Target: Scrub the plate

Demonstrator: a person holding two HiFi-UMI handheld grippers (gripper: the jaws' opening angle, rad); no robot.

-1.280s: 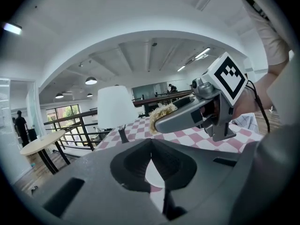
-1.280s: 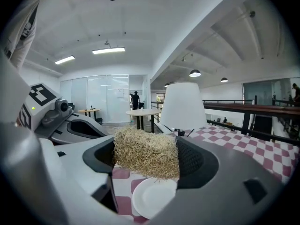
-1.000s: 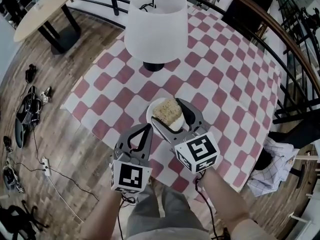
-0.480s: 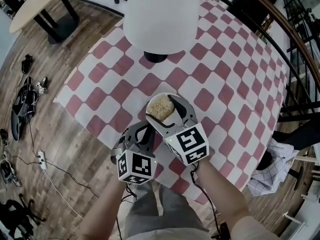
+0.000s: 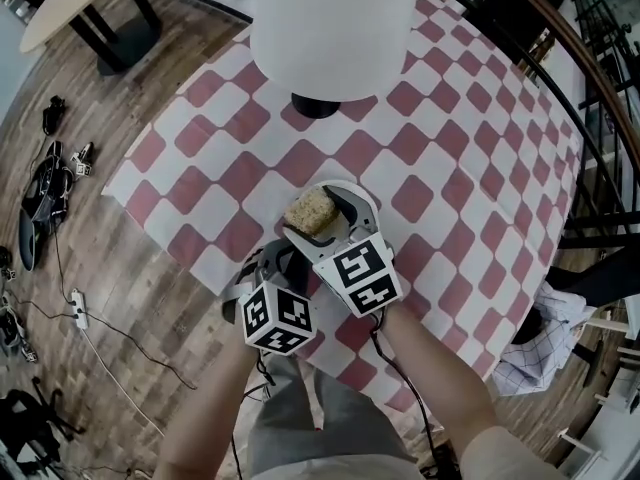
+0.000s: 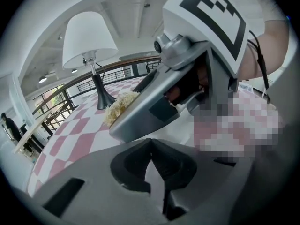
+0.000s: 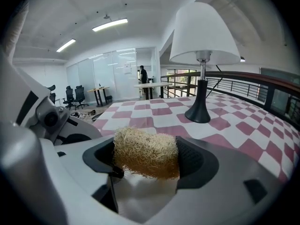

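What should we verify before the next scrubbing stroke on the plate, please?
1. Scrubber gripped by the right gripper: ok, the jaws press on both its sides.
2. Scrubber over the plate: ok in the head view.
3. Scrubber touching the plate surface: cannot tell.
4. Plate steadied by the left gripper: not ok. Its jaws are shut together with nothing between them, near the plate's near edge.
5. Lamp out of the stroke's way: ok, its base stands apart from the plate on the far side.
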